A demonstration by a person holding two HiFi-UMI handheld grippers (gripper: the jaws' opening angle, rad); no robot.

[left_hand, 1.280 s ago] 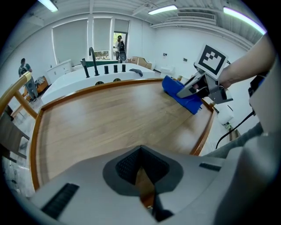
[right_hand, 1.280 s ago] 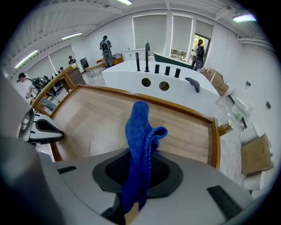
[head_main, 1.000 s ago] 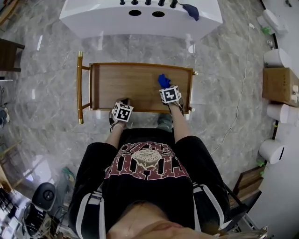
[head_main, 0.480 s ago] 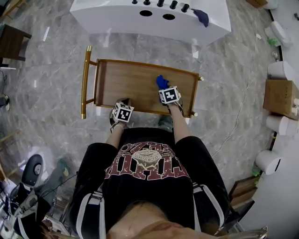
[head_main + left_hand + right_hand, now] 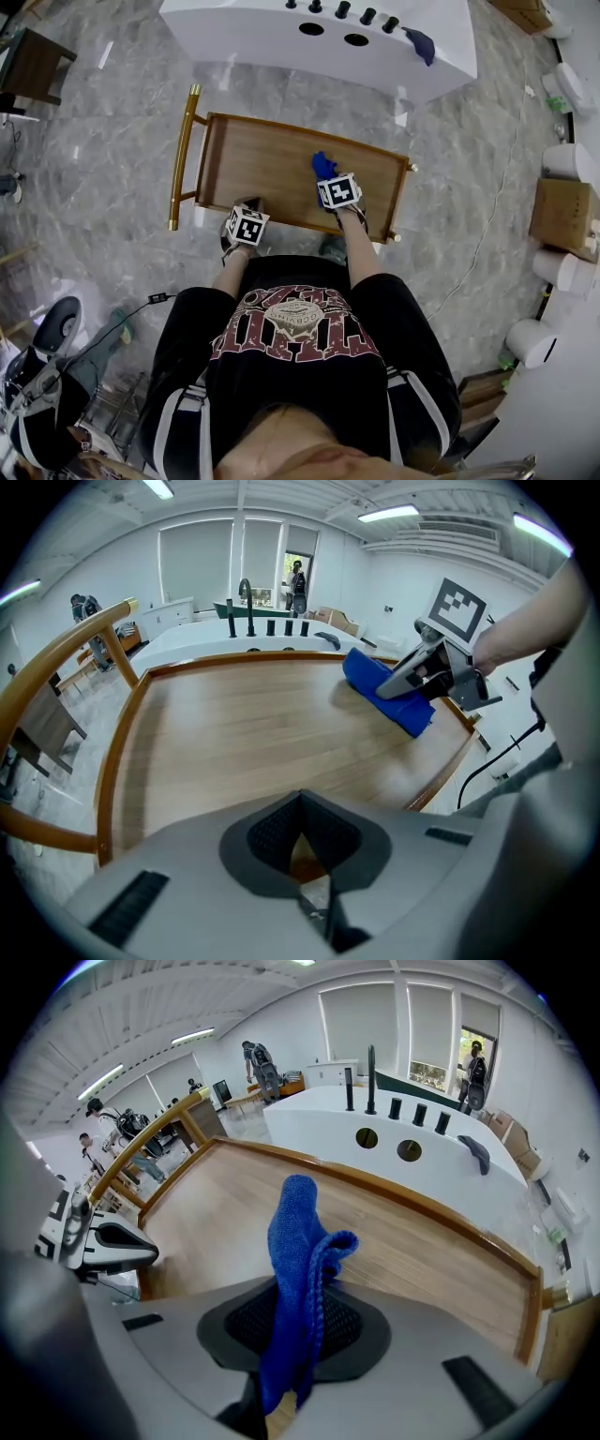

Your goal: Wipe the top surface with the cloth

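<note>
Now clamped cloth [image 5: 323, 165] touches wooden tray [image 5: 253, 164].

free: top surface [image 5: 262, 169] open (left half) | obstacle: raised rim [image 5: 281, 130]

"How many cloths?"

"2: 1 blue cloth [image 5: 298, 1241] at the near right of the 1 wooden cart [image 5: 262, 169], and 1 dark cloth [image 5: 419, 42] far right on the 1 white counter [image 5: 281, 42]."

"What else is on that counter?"

"2 round holes [image 5: 310, 29] and 5 black posts [image 5: 343, 9]."

"Grippers?"

"2: 1 left gripper [image 5: 302, 841], 1 right gripper [image 5: 333, 183]."
</note>
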